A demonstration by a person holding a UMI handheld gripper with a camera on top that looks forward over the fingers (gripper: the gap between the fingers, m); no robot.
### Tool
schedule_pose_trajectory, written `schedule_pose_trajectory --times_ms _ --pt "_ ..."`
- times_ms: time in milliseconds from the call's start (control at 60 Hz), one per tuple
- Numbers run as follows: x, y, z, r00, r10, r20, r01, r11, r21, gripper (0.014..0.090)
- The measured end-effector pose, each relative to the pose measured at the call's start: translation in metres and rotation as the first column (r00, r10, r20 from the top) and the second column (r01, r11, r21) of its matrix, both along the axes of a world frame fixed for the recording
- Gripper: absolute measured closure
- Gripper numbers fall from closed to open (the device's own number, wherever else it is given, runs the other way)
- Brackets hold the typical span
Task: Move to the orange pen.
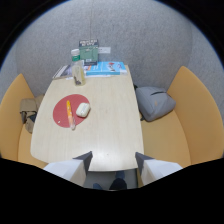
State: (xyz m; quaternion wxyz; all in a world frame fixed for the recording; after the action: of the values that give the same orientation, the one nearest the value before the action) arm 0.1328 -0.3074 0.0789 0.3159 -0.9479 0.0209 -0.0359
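Gripper view: orange pen [69, 113] lying on red round mat [70, 110], far left on the table [107, 135], well ahead of the gripper [114, 167].

Rests lengthwise beside a white case [82, 109], probably laid out on the mat for easy picking. Fingers spread apart, holding nothing, hanging over the near table edge. Beyond, at the far end: a bottle [78, 71], a blue booklet [105, 67]; print unreadable. Grey cushion [154, 102] on the right bench.

Pen [69, 113] on mat [62, 116] (beside case [83, 109])
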Motion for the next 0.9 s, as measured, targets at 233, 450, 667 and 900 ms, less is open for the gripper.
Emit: schedule_pose_trajectory --times_ms 233,450,667,900 --pt "-0.001 0.0 0.001 1.0 -0.006 -0.001 0.006 1.0 -0.004 0.0172" --pt "-0.012 -0.005 -0.002 1.0 -0.005 0.007 0.005 1.0 0.003 0.0173" --pt "-0.064 -0.01 -0.013 0.999 0.039 -0.018 -0.039 0.999 -0.008 0.0177" --pt "-0.133 -0.002 -0.023 0.991 0.119 -0.062 -0.119 0.993 -0.006 0.0173"
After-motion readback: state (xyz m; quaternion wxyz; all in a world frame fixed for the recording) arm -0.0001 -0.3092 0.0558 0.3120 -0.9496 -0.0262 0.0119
